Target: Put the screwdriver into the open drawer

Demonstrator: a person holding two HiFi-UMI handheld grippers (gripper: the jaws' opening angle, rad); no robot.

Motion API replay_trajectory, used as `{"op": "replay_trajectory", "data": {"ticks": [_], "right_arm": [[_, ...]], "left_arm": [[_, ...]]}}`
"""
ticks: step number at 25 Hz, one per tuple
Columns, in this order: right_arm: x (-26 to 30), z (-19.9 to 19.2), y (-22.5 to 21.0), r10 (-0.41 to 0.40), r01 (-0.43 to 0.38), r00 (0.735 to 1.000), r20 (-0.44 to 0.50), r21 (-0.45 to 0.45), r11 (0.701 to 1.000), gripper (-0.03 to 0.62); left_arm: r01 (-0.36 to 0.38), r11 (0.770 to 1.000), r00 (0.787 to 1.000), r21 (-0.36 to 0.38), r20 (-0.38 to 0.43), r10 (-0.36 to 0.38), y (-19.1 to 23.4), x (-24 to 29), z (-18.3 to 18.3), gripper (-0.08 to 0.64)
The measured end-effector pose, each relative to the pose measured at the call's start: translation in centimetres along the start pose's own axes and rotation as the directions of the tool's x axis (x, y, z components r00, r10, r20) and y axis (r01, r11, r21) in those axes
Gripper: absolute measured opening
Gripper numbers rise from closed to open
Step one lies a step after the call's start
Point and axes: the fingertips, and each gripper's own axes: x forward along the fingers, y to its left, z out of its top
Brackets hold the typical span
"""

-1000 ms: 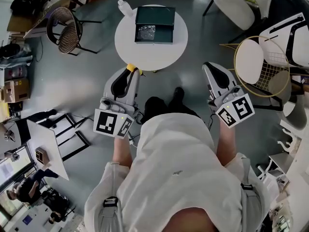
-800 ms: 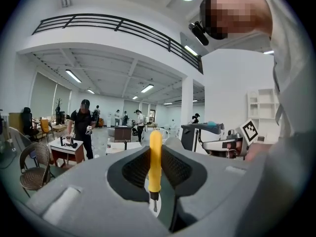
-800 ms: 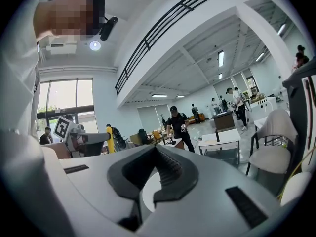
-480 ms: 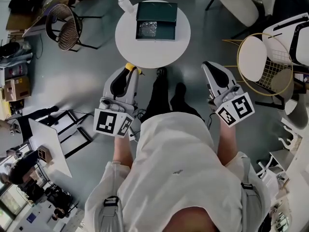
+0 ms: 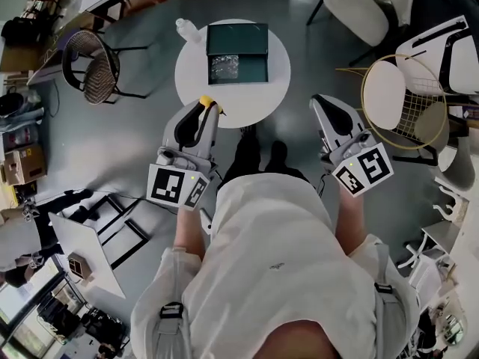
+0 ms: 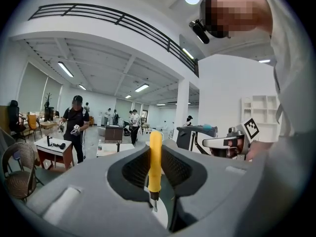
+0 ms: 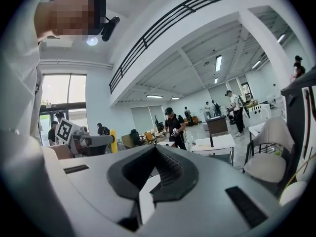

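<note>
A yellow-handled screwdriver stands upright between the jaws of my left gripper, which is shut on it. In the head view the screwdriver sticks out of the left gripper right at the near edge of the round white table. On that table sits a dark green drawer box with its drawer pulled open toward me. My right gripper hangs off the table's right side, jaws shut with nothing between them, as the right gripper view also shows.
A clear bottle stands at the table's far left. A wicker chair is to the left, a gold wire chair to the right and a white chair at the back right. People stand in the room beyond.
The table with the drawer box has come slightly nearer in the head view. The left gripper's tip with the screwdriver now reaches the table's near edge. Both grippers keep their states.
</note>
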Motion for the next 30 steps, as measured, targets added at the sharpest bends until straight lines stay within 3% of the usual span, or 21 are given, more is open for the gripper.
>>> {"op": "replay_trajectory", "data": {"ticks": [9, 17, 25, 30], "right_arm": [[3.2, 2.1, -1.6, -0.081, 0.081, 0.997, 0.020, -0.023, 0.996, 0.006], [5.5, 2.9, -2.4, -0.166, 0.167, 0.985, 0.042, -0.017, 0.986, 0.006], [6.6, 2.4, -3.3, -0.256, 0.256, 0.966, 0.034, 0.006, 0.967, 0.006], [7.1, 1.9, -3.7, -0.308, 0.308, 0.951, 0.021, 0.023, 0.951, 0.006]], "left_arm": [[0.068, 0.997, 0.997, -0.026, 0.024, -0.068, 4.7, 4.0, 1.7, 0.074], [0.153, 0.988, 0.988, 0.009, -0.009, -0.153, 7.8, 7.7, 1.9, 0.074], [0.259, 0.964, 0.961, 0.054, -0.119, -0.251, 9.4, 11.7, -1.1, 0.074], [0.327, 0.943, 0.925, 0.069, -0.226, -0.304, 10.0, 13.9, -4.8, 0.074]]}}
